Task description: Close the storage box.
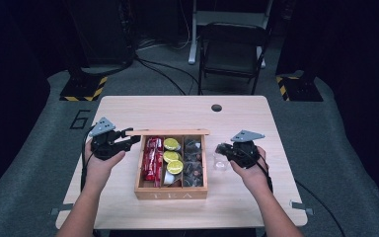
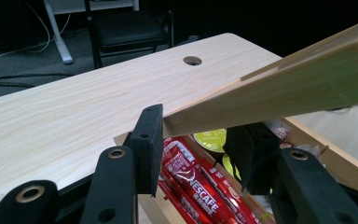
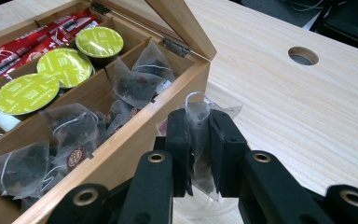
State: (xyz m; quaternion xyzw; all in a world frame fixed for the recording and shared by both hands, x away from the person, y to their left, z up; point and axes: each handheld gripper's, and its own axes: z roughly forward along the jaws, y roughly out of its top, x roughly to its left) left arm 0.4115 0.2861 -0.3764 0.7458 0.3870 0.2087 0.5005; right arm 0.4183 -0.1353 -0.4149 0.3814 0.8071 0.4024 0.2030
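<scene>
Our right gripper (image 3: 199,140) is clenched on a pyramid tea bag (image 3: 200,122) above the tabletop (image 1: 256,118), the tea box (image 1: 171,193) at nine o'clock (its tea-bag compartment nearest); our left gripper (image 2: 200,140) clamps the raised lid (image 2: 279,91).

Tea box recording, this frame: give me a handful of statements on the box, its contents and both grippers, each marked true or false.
1. The left gripper is clamped on the edge of the wooden lid, which stands raised. True.
2. The right gripper is empty. False: it is shut on a clear tea bag.
3. That tea bag is held outside the tea box, over the table at the box's right side. True.
4. The red coffee sticks fill the rightmost compartment. False: they lie in the leftmost; the rightmost holds tea bags.
5. The middle compartment holds green-topped capsules. True.
</scene>
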